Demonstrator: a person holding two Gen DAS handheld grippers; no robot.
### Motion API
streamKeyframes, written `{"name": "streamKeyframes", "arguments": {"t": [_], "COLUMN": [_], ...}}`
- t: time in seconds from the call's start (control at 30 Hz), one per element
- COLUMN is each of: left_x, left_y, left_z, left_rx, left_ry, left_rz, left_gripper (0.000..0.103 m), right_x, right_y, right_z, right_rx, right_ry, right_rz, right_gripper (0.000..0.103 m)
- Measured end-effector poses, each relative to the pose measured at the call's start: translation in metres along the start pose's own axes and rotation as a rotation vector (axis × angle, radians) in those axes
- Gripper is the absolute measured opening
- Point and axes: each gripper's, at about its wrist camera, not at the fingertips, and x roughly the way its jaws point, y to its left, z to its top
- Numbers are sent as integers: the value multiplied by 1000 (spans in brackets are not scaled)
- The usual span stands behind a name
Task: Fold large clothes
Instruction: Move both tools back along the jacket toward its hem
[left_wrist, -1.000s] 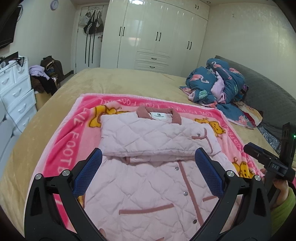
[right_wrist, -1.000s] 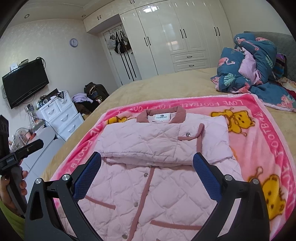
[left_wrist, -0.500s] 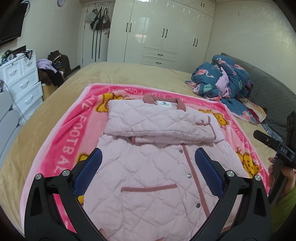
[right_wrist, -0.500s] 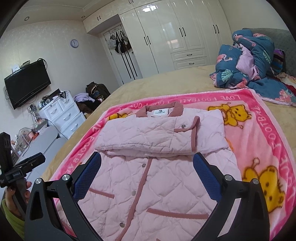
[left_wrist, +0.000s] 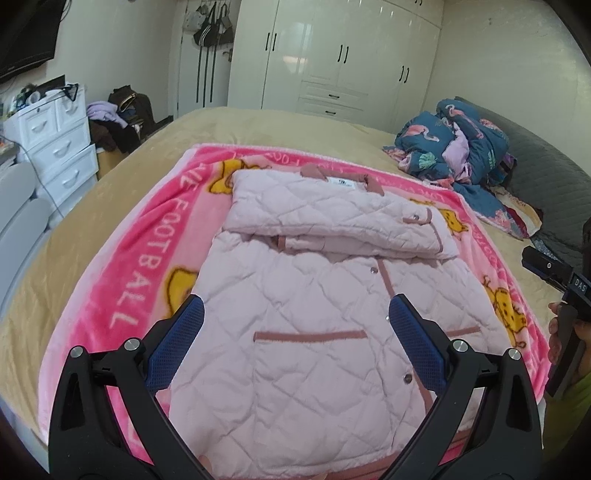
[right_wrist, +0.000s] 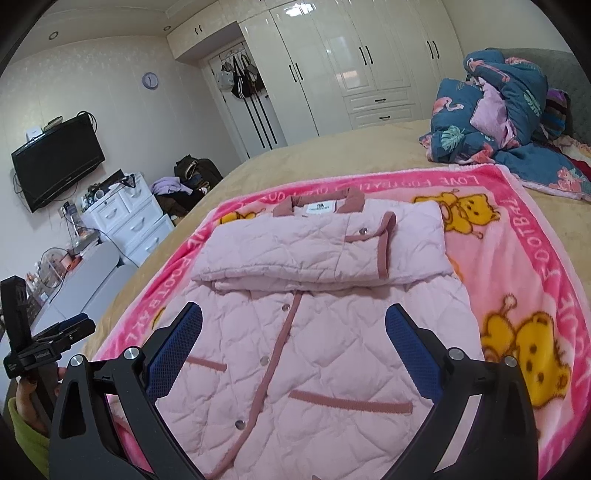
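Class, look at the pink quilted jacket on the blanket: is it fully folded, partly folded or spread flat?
Partly folded. The pink quilted jacket's sleeves lie folded across its chest, but its lower half lies flat on the blanket.

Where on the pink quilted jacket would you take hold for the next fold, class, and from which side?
Grip the bottom hem corners of the pink quilted jacket, coming from the near edge. Its sleeves already lie folded across the chest, so the long lower body remains to lift toward the collar. The left hand-held gripper and right hand-held gripper are open, one for each corner.
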Motion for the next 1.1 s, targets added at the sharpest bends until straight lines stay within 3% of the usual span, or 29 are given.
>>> {"name": "streamKeyframes", "arguments": {"t": [0.67, 1.1], "left_x": [9, 21], "left_y": [15, 41], "left_z": [-50, -71], "left_rx": [-5, -79], "left_ry": [120, 217], "left_rz": [106, 130], "left_gripper": [94, 94], "right_x": [-6, -12], "right_y": [-21, -38], "right_z": [-39, -58], "right_rx": [14, 17], "right_ry": [85, 132], "right_rz": [-13, -35], "right_gripper": [99, 99]}}
